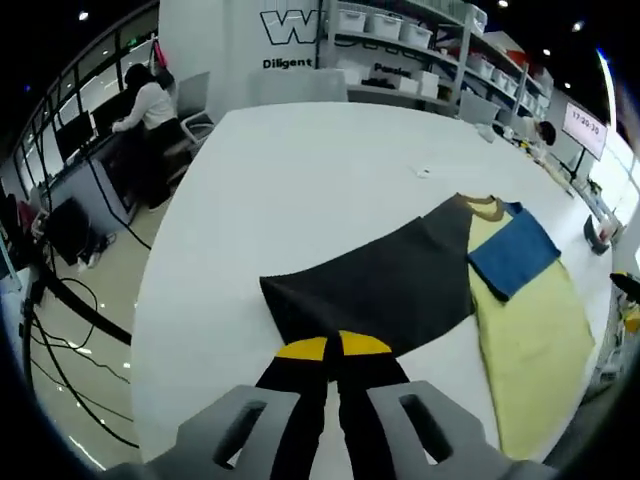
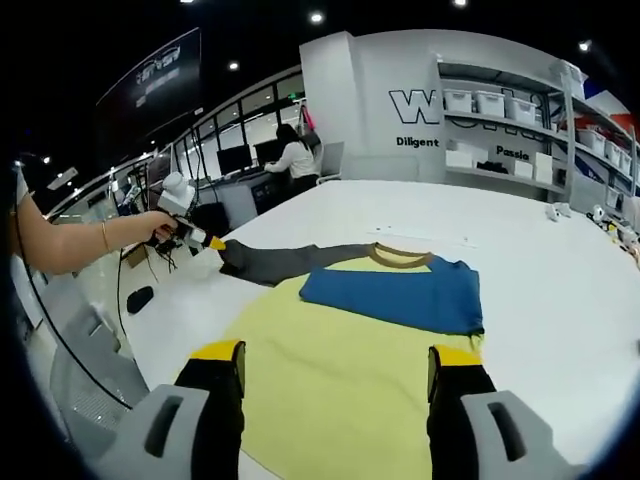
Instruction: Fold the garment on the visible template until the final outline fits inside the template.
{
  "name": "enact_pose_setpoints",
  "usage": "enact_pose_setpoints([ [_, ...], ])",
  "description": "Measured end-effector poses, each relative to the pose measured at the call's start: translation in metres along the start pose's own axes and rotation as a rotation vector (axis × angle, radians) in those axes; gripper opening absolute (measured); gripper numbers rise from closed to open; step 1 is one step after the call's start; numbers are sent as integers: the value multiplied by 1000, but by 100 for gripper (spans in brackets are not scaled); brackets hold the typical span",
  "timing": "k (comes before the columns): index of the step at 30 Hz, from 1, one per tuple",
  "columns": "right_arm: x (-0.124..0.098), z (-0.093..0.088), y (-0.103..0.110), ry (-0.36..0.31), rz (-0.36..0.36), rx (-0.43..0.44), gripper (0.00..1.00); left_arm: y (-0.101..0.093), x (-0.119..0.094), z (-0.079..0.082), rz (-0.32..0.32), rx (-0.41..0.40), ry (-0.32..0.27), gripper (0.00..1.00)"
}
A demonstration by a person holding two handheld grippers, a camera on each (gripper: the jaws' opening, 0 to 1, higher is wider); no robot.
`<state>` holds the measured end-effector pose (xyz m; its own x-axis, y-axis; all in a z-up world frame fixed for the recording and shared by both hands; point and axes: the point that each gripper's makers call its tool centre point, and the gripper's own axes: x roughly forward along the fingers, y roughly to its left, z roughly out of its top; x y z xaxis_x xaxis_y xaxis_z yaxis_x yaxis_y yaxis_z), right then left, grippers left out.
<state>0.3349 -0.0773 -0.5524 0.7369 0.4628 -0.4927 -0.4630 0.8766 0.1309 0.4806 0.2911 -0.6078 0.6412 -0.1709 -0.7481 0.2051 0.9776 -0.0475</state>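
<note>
Both jaws: left pinching sleeve [image 1: 375,285], right apart.

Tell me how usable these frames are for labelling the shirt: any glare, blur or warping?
Left gripper view: heavy fisheye bend, the table near blown out, dark sleeve sharp. Right gripper view: even light, shirt crisp, shelves curved by the lens.

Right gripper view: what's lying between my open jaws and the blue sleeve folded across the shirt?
Only the shirt's own yellow body. In the right gripper view it runs unbroken from the right gripper up to the blue sleeve, nothing else on it.
</note>
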Motion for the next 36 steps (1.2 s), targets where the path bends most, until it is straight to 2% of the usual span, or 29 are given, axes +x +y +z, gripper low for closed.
enact_pose_setpoints([
  [9, 2, 2, 1, -7, 5, -8, 72, -49, -13, 20, -102, 107, -6, 3],
  [11, 2, 2, 2, -11, 8, -4, 72, -59, -15, 24, -126, 113, 6, 3],
  [16, 6, 6, 7, -22, 24, 3, 72, -85, -19, 40, -186, 146, -14, 3],
  [21, 15, 20, 15, -49, 46, -8, 72, -117, -21, 54, -246, 192, -25, 3],
  [28, 25, 37, 26, -82, 76, -19, 71, -137, -17, 60, -287, 205, -28, 3],
  [31, 36, 47, 33, -113, 91, -36, 69, -152, -17, 62, -315, 203, -25, 3],
  [35, 51, 61, 50, -145, 130, -42, 67, -164, -15, 63, -331, 212, -26, 3],
  [36, 56, 64, 55, -153, 138, -45, 66, -173, -14, 64, -342, 230, -29, 3],
])
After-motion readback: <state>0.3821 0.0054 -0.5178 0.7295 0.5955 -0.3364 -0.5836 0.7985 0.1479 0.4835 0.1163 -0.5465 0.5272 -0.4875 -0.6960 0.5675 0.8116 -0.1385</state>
